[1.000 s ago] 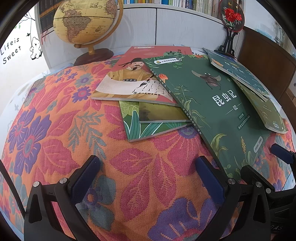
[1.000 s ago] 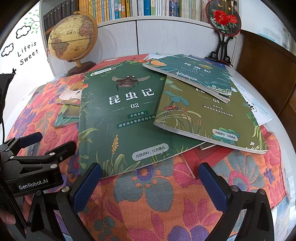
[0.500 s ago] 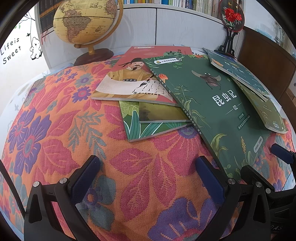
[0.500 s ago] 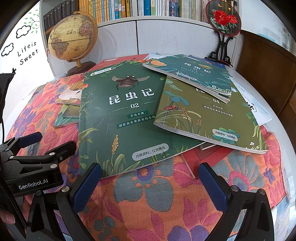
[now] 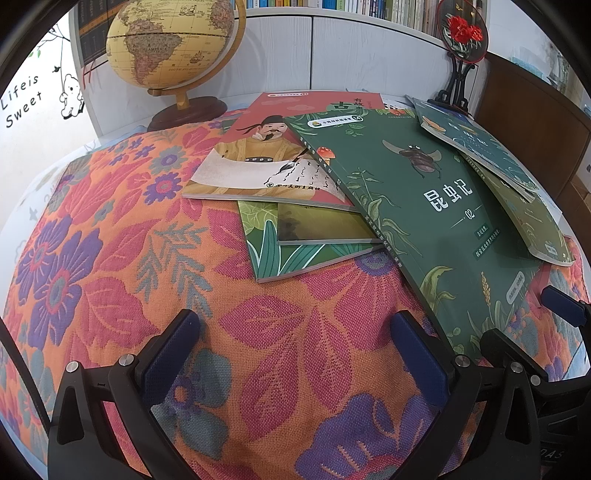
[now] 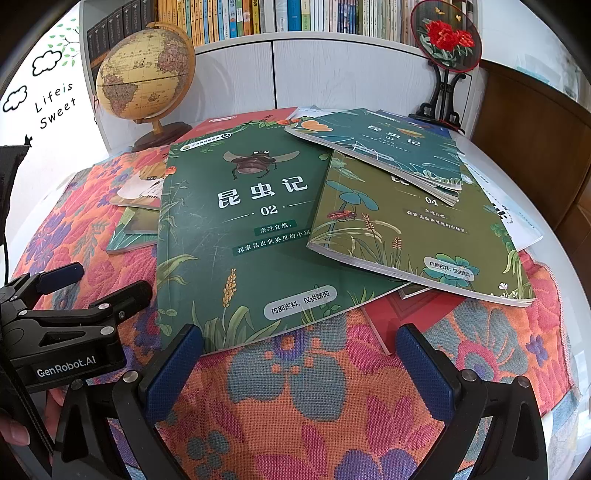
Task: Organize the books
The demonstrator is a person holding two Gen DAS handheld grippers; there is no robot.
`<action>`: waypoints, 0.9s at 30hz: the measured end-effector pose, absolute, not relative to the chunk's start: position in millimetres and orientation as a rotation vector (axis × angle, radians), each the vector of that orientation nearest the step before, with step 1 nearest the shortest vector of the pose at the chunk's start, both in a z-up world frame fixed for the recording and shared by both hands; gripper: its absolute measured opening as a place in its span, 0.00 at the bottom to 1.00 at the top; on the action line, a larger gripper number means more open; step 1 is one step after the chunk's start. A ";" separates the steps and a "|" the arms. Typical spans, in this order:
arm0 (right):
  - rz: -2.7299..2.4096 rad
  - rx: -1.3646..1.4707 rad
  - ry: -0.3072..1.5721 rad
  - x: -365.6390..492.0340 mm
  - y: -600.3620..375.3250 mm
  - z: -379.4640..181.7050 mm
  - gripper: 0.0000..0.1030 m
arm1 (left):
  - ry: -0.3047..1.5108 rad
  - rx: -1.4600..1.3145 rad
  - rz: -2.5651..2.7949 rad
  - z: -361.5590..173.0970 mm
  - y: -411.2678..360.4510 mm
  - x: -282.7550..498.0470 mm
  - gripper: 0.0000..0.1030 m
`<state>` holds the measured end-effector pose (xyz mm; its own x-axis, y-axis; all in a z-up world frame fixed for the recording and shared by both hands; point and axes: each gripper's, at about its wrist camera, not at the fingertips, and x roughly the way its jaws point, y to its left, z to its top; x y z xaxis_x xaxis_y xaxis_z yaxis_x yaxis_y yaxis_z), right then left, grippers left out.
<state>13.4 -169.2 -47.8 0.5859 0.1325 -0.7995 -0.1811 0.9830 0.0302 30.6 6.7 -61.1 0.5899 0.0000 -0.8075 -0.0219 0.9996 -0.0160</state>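
Observation:
Several books lie overlapping on a floral cloth [image 5: 110, 280]. A dark green insect book marked 02 [image 6: 240, 229] [image 5: 424, 206] is in the middle. An olive book marked 04 [image 6: 417, 236] overlaps its right side, with a teal book [image 6: 388, 144] on top. To the left lie a red book with a robed man [image 5: 266, 162] and a leaf-patterned book [image 5: 295, 254]. My left gripper [image 5: 295, 343] is open over bare cloth, short of the leaf book. My right gripper [image 6: 299, 354] is open just before the 02 book's near edge. Both hold nothing.
A globe [image 6: 144, 74] stands at the back left and a round flower ornament on a black stand [image 6: 447, 40] at the back right. A white cabinet with a shelf of books [image 6: 280, 18] is behind. A red book [image 6: 406, 310] peeks from under the pile.

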 end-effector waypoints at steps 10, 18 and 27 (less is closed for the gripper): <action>0.184 -0.056 0.926 13.2 -168.9 -47.9 1.00 | 0.940 -0.025 0.013 -61.1 6.5 30.6 1.00; 0.192 -0.044 0.923 13.2 -170.7 -47.5 1.00 | 0.940 -0.025 0.013 -61.1 6.3 30.6 1.00; 0.307 0.209 0.937 15.0 -180.9 -43.5 1.00 | 0.958 -0.021 -0.003 -60.2 8.0 31.5 1.00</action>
